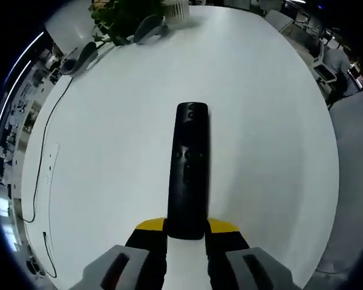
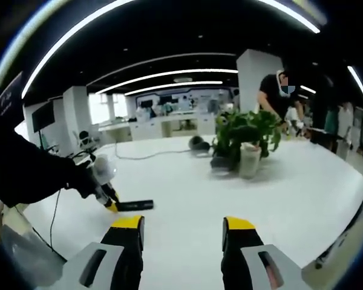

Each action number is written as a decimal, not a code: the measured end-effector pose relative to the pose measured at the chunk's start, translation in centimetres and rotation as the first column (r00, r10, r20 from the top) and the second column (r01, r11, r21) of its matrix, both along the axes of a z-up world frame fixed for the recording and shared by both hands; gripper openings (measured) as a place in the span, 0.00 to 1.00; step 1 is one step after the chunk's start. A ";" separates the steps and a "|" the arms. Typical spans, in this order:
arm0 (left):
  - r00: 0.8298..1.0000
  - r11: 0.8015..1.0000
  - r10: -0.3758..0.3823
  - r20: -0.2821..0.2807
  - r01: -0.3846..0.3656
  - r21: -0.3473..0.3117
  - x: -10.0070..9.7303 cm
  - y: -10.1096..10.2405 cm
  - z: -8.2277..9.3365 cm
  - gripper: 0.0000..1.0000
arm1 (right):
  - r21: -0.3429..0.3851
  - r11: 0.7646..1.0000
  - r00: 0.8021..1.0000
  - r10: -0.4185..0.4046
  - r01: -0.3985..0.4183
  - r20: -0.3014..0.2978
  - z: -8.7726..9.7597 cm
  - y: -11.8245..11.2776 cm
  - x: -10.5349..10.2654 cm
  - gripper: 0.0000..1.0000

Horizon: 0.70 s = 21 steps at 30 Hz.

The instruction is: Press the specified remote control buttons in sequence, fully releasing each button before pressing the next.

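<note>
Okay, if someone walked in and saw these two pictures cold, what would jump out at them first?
First, the black remote control, lying lengthwise on the white table with its near end held between the yellow-tipped jaws of the left tool. In the right gripper view, the right tool stands open and empty over the table, and beyond it a leafy potted plant stands on the table.

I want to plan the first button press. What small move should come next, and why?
Probably bring the right hand-held gripper down toward the black remote control. Its jaws stand open and empty, far from the remote, while the left hand-held gripper already clamps the remote's near end over the white table.
</note>
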State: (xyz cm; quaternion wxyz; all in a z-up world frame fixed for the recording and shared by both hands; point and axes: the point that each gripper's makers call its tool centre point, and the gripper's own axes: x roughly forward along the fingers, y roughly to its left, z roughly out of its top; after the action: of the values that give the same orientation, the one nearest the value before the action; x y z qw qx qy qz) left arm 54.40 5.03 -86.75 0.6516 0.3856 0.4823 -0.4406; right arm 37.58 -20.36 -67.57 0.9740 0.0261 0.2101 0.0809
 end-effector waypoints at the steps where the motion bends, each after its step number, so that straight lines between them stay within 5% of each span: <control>1: 1.000 1.000 0.000 -0.001 0.000 0.000 -0.1 0.0 0.0 0.23 | 0.000 1.000 1.000 0.000 0.000 0.000 0.0 0.0 0.0 0.49; 21: 0.999 1.000 0.017 -0.031 -0.018 -0.019 -2.9 -0.5 -0.1 0.23 | 0.016 1.000 1.000 -0.003 0.003 0.021 0.4 -0.1 0.0 0.49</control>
State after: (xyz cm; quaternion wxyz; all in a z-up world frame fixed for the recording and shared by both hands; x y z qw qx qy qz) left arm 51.50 4.53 -86.86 0.6515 0.3683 0.4915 -0.4453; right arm 37.57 -20.48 -67.19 0.9760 0.0332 0.1991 0.0814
